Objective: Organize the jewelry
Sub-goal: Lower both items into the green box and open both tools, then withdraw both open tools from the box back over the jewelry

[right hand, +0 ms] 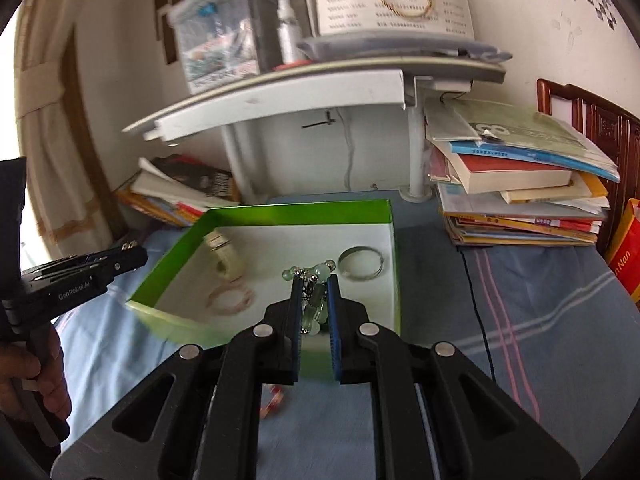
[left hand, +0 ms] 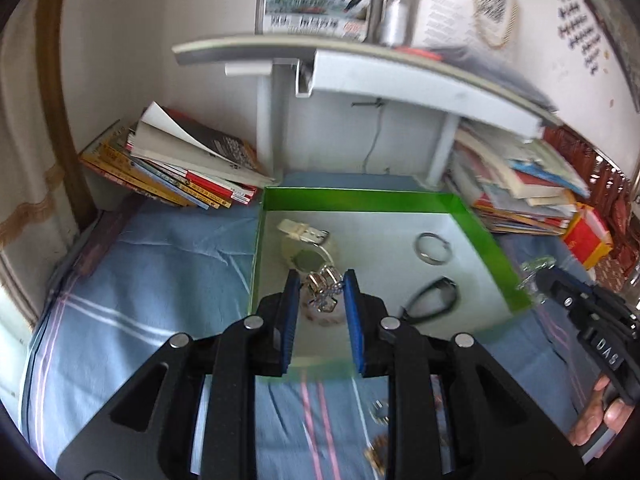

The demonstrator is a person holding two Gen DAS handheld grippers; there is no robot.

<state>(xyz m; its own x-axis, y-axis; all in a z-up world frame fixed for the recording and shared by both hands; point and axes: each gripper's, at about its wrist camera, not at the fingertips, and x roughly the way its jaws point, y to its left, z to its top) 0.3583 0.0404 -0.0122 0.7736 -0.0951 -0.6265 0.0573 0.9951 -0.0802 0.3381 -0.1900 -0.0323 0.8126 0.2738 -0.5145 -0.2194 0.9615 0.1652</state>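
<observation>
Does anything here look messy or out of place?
Yes. A few small jewelry pieces lie loose on the blue striped bedsheet, outside the green-walled box that holds the rest. The stacked books lean untidily too.

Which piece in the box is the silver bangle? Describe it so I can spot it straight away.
Find the green-walled box with the white floor, on the blue striped cloth below the grey shelf. The silver bangle lies flat near the box's right wall, toward the back. It is a plain, shiny metal hoop, unlike the pale watch at the left and the thin pink bangle nearer the front.
</observation>
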